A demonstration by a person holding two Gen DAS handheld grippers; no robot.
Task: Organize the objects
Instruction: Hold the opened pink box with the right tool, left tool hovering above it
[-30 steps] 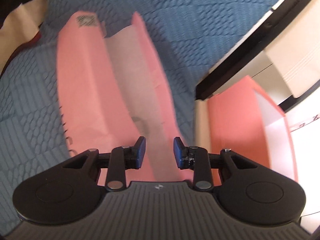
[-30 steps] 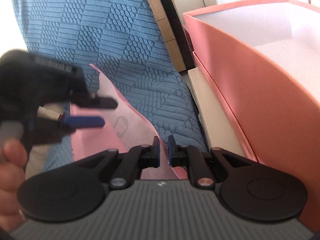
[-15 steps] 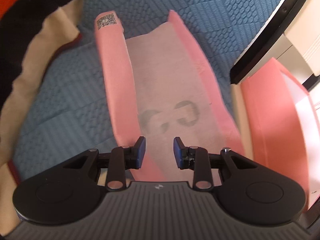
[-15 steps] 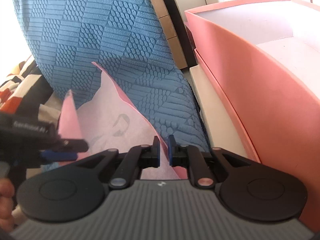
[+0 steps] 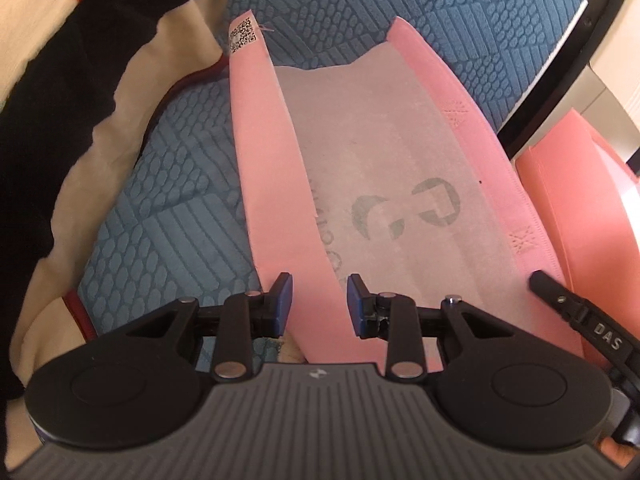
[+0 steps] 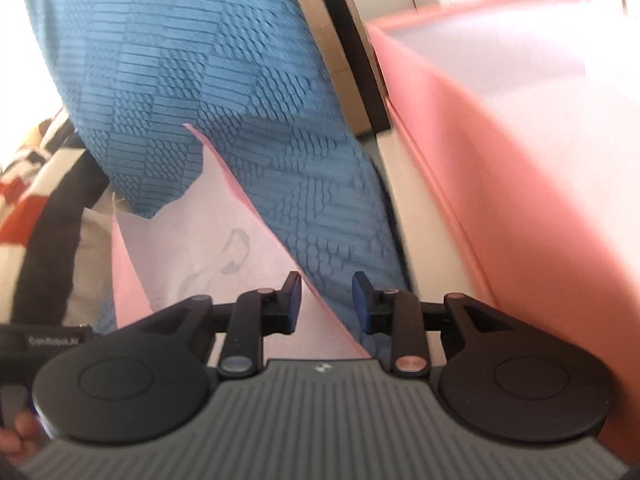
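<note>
Pink paper bag lies flat on the blue quilted cover, beside the pink box. Left gripper part-open over bag's left fold, not pinching. Right gripper opening, bag's edge between pads, unpressed.

The pink box walls the right; open blue quilt (bumpy) stretches leftward.

Blue quilted bedspread, striped blanket
</note>
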